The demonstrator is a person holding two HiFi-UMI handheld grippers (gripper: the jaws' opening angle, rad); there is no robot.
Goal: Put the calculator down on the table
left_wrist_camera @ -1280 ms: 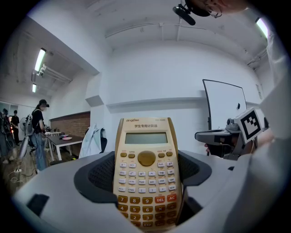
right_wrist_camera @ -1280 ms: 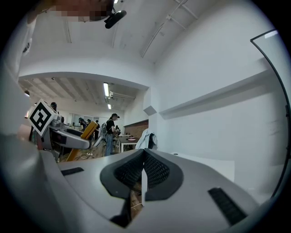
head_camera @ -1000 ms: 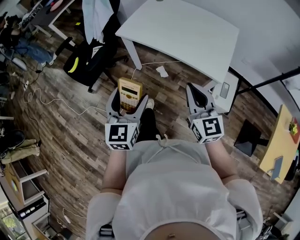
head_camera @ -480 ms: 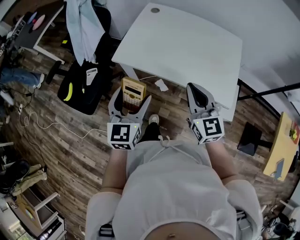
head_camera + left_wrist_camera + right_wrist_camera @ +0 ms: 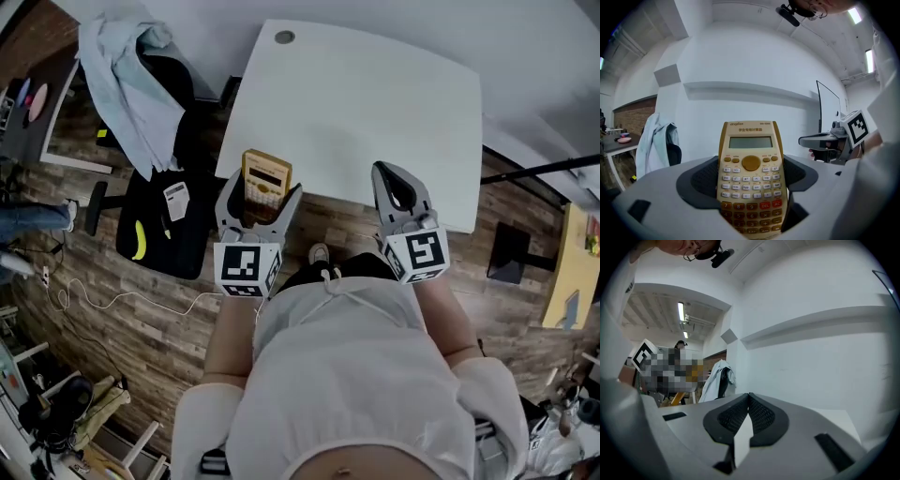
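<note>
A yellow scientific calculator point(image 5: 263, 179) is clamped between the jaws of my left gripper point(image 5: 257, 195), its screen end pointing away from me. In the left gripper view the calculator point(image 5: 751, 176) stands upright between the dark pads. It hangs over the near left edge of the white table point(image 5: 375, 103). My right gripper point(image 5: 397, 190) is shut with nothing in it, its tips meeting at the table's near edge; the right gripper view shows its pads point(image 5: 759, 416) touching.
A dark chair point(image 5: 164, 202) draped with a pale jacket point(image 5: 127, 89) stands to the left of the table. A cable runs across the wood floor point(image 5: 141, 319). A black stand base point(image 5: 514, 253) lies at right.
The view has shifted forward: the table now lies right in front of both grippers, and the calculator has gone from over the floor to over the table's near edge. Both grips are unchanged.
</note>
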